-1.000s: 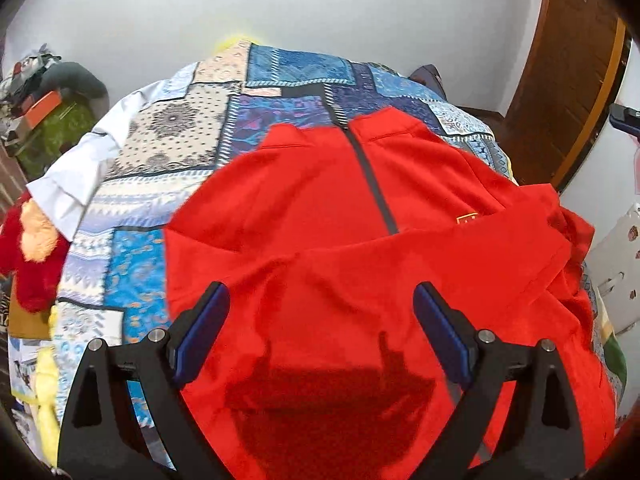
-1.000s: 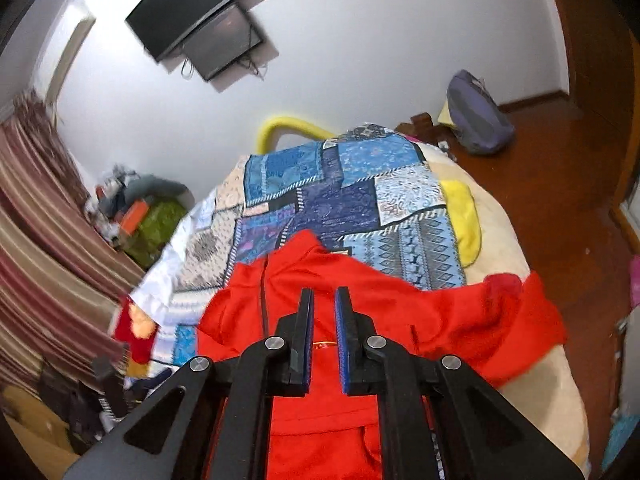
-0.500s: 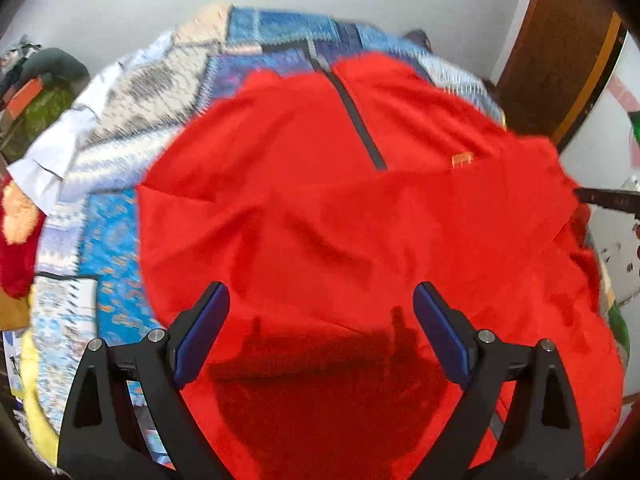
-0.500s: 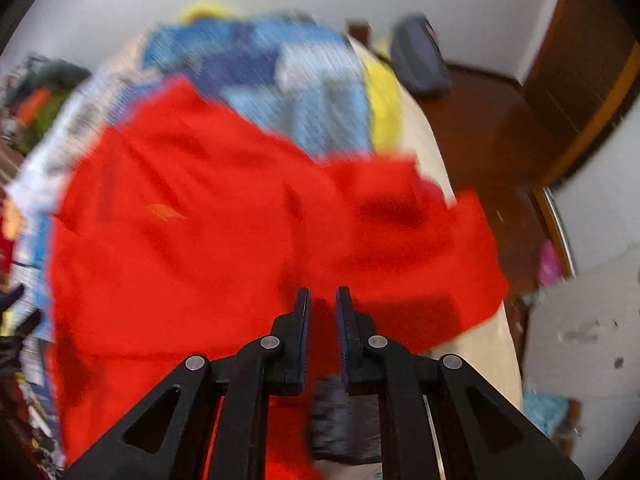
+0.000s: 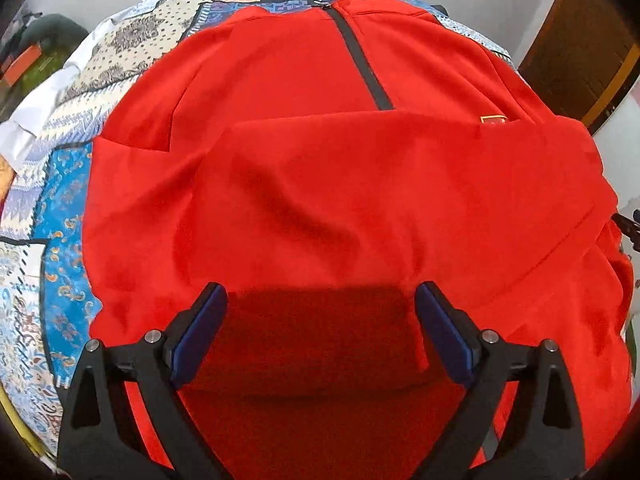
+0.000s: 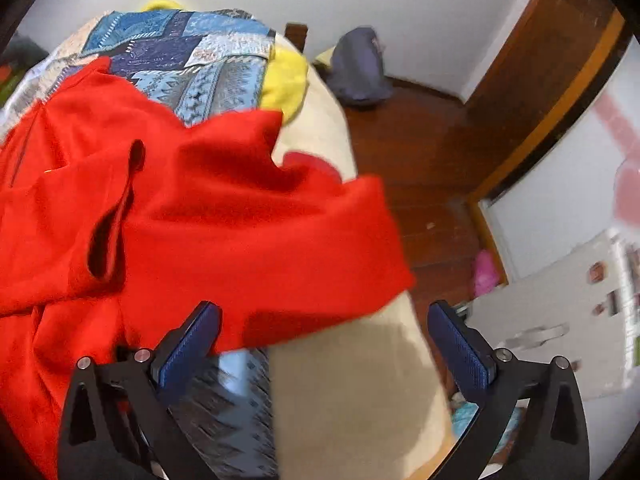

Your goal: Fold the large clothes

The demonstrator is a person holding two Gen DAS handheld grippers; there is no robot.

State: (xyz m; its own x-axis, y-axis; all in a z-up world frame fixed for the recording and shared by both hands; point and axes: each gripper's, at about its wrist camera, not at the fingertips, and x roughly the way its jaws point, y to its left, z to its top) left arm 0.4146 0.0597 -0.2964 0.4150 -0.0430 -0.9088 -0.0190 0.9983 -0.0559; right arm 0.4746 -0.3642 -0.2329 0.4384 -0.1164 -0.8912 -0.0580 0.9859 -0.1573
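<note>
The red top [image 5: 320, 184] covers most of the bed [image 6: 352, 380], so tongs coming down meet cloth first. There is bare quilt [image 5: 60, 216] on the left side. On the right, the bed edge is bare, and the brown floor [image 6: 424, 152] past it is open, with 1 grey bag [image 6: 360, 68] by the wall.

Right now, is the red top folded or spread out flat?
Partly folded: the red top has its lower part doubled up over the chest, hiding the zip's lower end.
</note>
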